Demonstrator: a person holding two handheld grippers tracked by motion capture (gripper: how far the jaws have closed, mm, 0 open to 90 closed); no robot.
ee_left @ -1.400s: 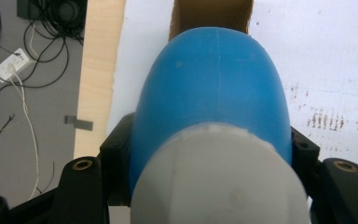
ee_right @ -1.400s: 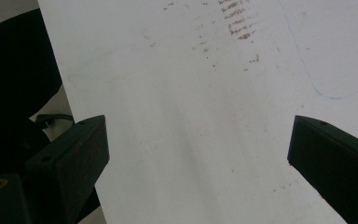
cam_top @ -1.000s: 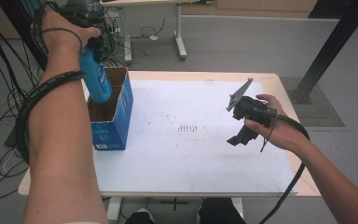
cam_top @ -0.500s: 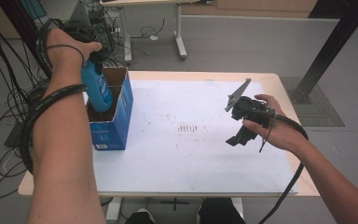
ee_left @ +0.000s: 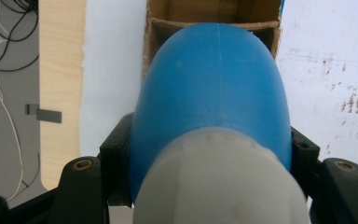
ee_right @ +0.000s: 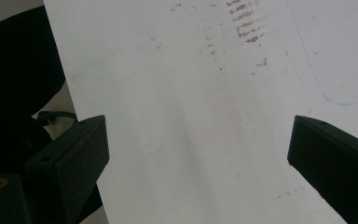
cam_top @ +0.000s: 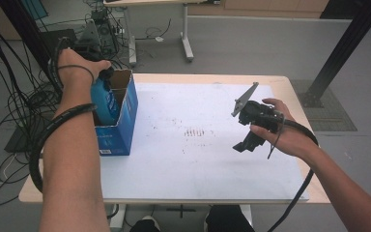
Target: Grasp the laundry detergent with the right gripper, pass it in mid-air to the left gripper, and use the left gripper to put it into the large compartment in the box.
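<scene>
A blue bottle (ee_left: 209,84) with a pale grey cap (ee_left: 219,182) is clamped between the jaws of my left gripper (ee_left: 209,151), cap end towards the camera. It points down into an open blue cardboard box (cam_top: 118,130) at the table's left side. In the high view the bottle (cam_top: 104,102) is partly inside the box, and a hand covers most of the gripper. My right gripper (cam_top: 245,141) hangs over the right half of the white tabletop (cam_top: 188,164). In its own view the right gripper (ee_right: 198,144) is open, with nothing between the jaws.
The box's brown inner flaps (ee_left: 205,14) show beyond the bottle. Faint brown marks (cam_top: 195,131) dot the middle of the tabletop. Cables (cam_top: 9,106) lie on the floor at the left, and a desk leg (cam_top: 187,46) stands behind the table.
My left hand has sunk, carrying the blue bottle from above the box down into its opening. The right hand and its gripper have stayed where they were.
</scene>
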